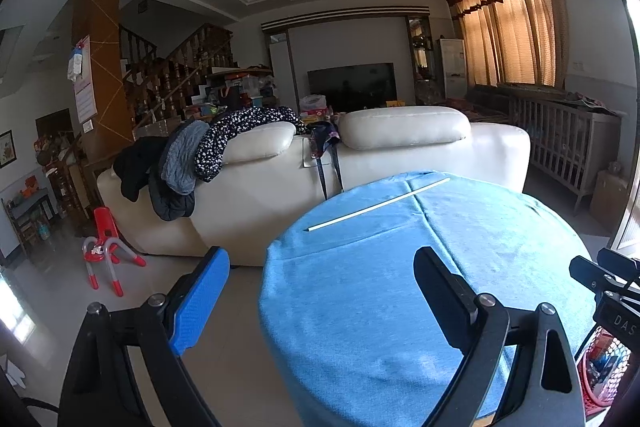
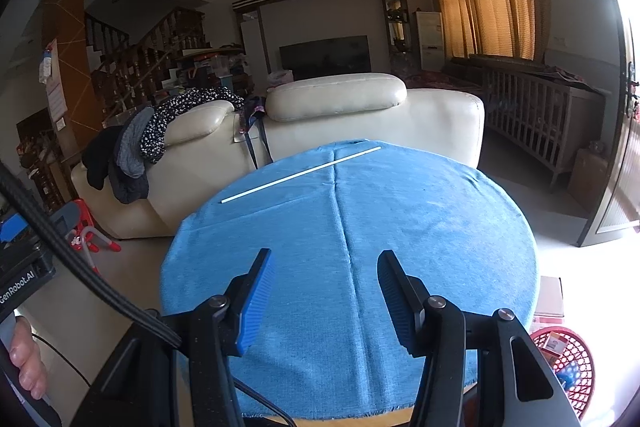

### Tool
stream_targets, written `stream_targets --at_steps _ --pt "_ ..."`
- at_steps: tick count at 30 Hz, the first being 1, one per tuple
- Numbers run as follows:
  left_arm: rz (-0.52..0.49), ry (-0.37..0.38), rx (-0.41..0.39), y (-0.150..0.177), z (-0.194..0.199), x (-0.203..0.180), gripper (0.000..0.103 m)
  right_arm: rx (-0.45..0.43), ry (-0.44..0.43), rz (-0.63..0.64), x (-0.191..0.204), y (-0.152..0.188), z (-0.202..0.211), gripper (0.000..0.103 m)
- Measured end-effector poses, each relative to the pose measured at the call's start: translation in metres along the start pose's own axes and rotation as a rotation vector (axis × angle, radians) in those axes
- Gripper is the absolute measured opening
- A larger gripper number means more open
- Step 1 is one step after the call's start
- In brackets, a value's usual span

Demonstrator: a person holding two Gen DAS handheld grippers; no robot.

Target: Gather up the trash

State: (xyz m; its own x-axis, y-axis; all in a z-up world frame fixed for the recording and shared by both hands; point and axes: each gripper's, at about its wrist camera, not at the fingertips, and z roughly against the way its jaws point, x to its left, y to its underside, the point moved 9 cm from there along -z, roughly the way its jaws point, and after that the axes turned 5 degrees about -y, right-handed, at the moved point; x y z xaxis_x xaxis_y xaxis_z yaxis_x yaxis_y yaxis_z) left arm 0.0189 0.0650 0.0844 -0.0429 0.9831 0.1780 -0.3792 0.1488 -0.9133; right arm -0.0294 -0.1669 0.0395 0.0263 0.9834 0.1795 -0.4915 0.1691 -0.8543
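The left tongs point(image 1: 320, 291) stand wide apart with nothing between them, their black arms ending in flat pads, one faced in ribbed blue rubber; they hang at the near left edge of the bench point(image 1: 460, 307), one pad over the floor. The right tongs point(image 2: 325, 291) are parted more narrowly, also empty, both pads faced in ribbed blue, and hover over the near middle of the bench. The bench is round and covered with a soft, napped blue cloth point(image 2: 420, 227) with a pressed crease running down its middle. On the far side of the cloth lies a thin, straight white stick point(image 2: 300, 175), slanted across the crease, well apart from both tongs. Low at the right, beside the bench, sits a red plastic mesh basket point(image 2: 576, 347) holding small items, among them something blue and a printed packet, too unclear to name.
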Motion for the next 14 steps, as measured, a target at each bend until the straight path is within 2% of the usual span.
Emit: stream_targets --at_steps 11,14 --pt "-0.041 0.031 0.052 0.002 -0.037 -0.032 0.094 0.030 0.044 -0.019 -0.029 -0.001 -0.030 0.058" --pt "-0.039 0.070 0.109 0.008 -0.062 -0.048 0.094 0.042 0.066 -0.019 -0.044 -0.001 -0.049 0.061"
